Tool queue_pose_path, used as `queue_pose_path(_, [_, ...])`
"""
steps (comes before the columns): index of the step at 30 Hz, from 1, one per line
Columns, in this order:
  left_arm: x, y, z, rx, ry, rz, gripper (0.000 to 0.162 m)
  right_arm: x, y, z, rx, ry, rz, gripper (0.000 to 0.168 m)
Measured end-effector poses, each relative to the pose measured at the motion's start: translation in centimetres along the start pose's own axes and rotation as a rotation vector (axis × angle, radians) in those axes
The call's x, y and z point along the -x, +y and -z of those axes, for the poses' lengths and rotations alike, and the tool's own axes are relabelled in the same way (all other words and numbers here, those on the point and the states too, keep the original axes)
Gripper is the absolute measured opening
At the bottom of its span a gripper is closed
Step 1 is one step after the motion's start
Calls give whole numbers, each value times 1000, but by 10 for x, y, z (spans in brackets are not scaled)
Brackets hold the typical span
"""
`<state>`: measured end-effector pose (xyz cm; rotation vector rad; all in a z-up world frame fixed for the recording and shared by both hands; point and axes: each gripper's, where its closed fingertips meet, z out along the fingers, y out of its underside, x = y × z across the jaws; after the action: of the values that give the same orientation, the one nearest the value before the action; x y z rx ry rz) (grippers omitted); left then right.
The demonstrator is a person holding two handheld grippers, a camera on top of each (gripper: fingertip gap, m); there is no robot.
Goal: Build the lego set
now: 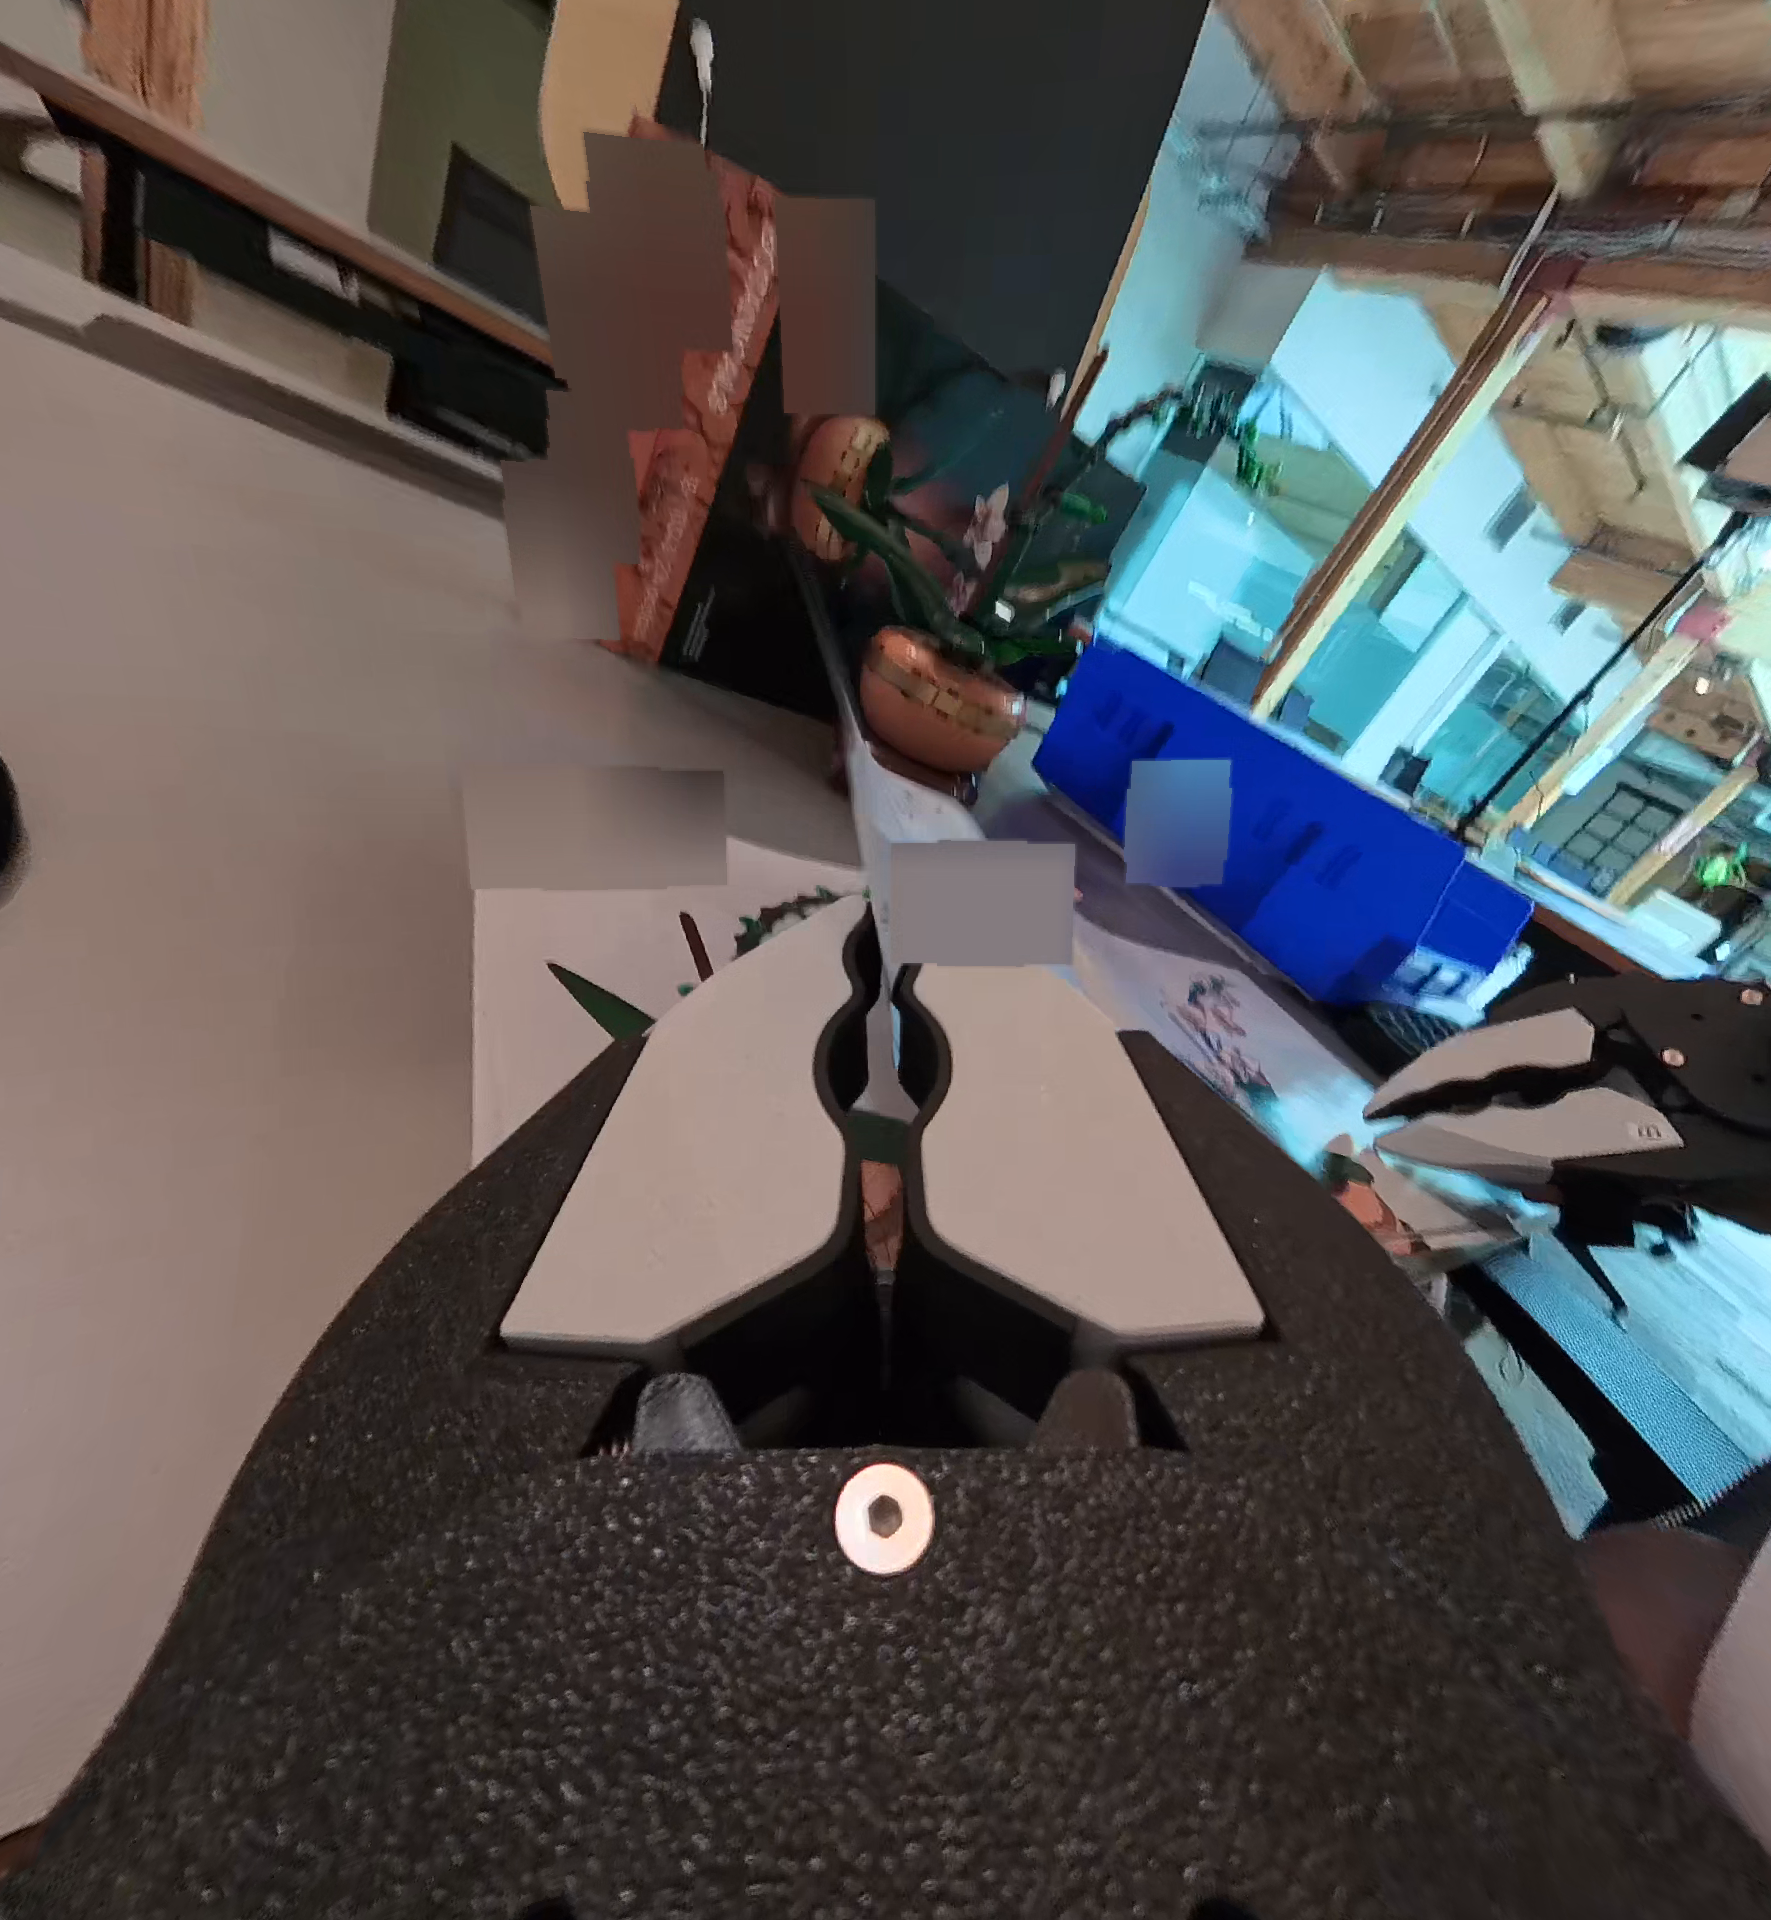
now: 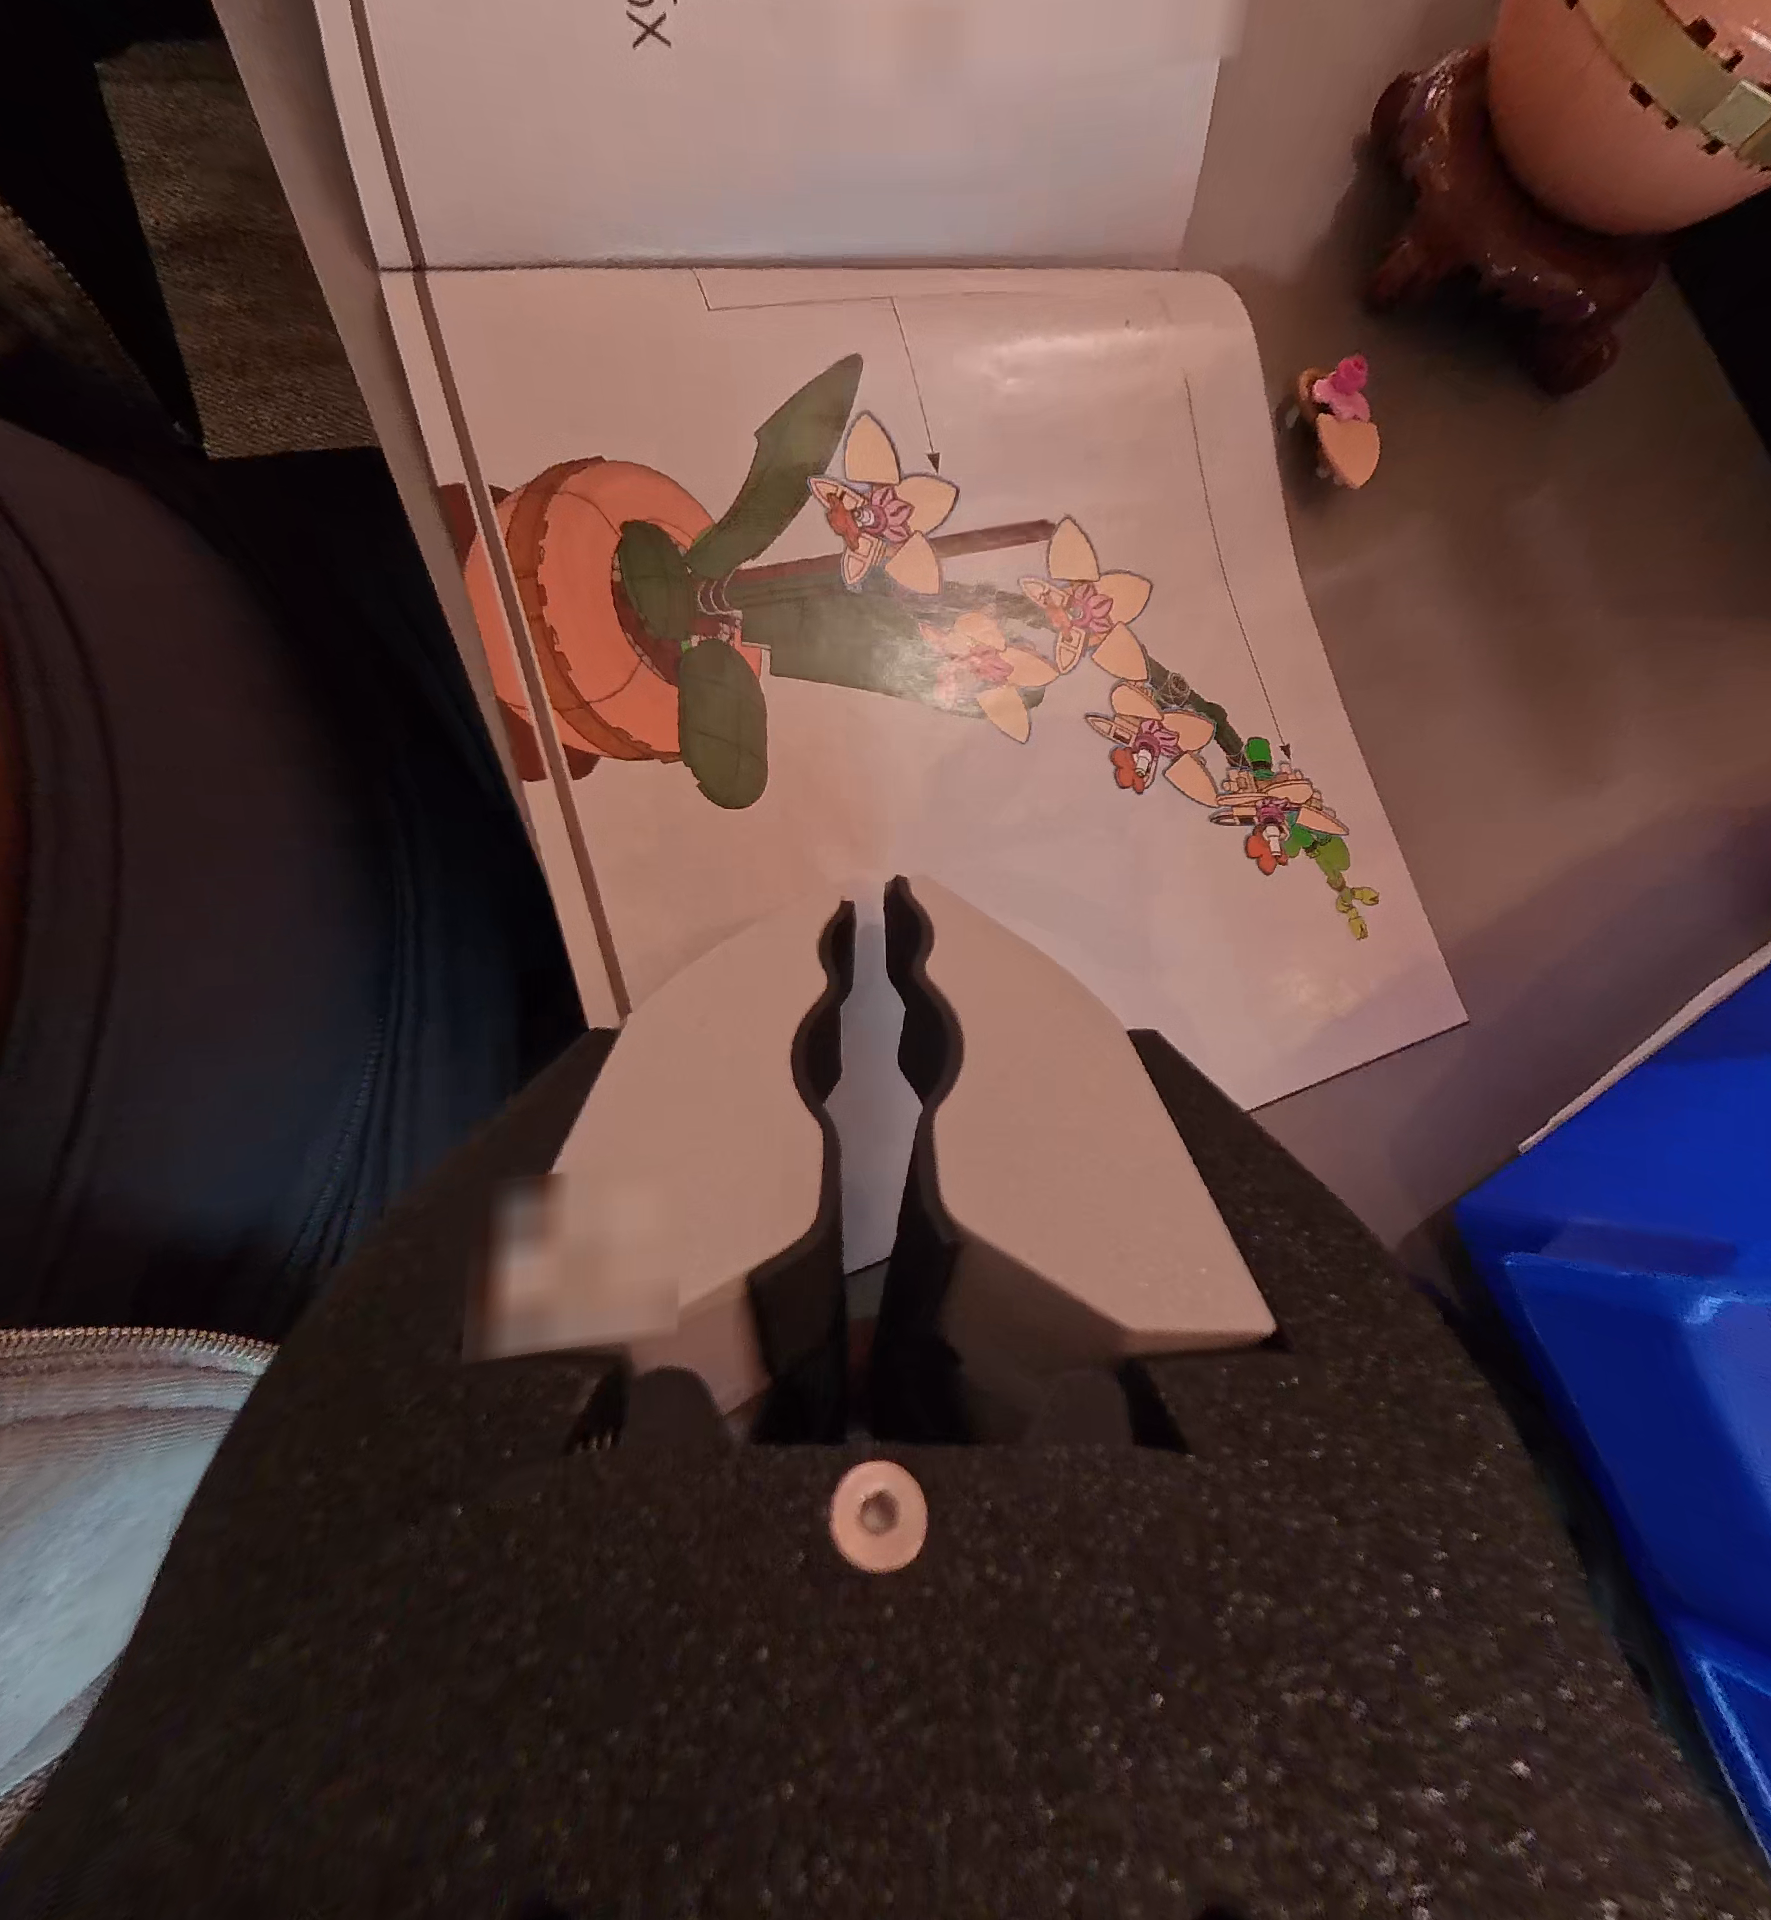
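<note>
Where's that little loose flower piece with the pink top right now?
In the right wrist view, the little flower piece lies upper right on the grey table, between the open instruction booklet and the brown-footed pink pot.

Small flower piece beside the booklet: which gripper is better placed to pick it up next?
Right. The right gripper is empty above the booklet, with the flower piece ahead to its right; the left gripper pinches a page.

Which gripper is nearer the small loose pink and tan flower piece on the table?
Right. The right gripper hovers over the open instruction booklet beside the flower piece; the left gripper clamps a page edge farther off.
</note>
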<state>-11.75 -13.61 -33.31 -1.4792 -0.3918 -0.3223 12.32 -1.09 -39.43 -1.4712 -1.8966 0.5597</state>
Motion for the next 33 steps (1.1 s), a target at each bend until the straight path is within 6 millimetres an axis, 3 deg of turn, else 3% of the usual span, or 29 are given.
queue_pose_path(25, [-15, 23, 3, 126, -30, 2, 0, -9, 5, 1, 55, 84, 161, 2])
queue_pose_path(33, [-15, 19, 3, 113, -32, -24, 0, -10, 6, 3, 70, 68, 213, 2])
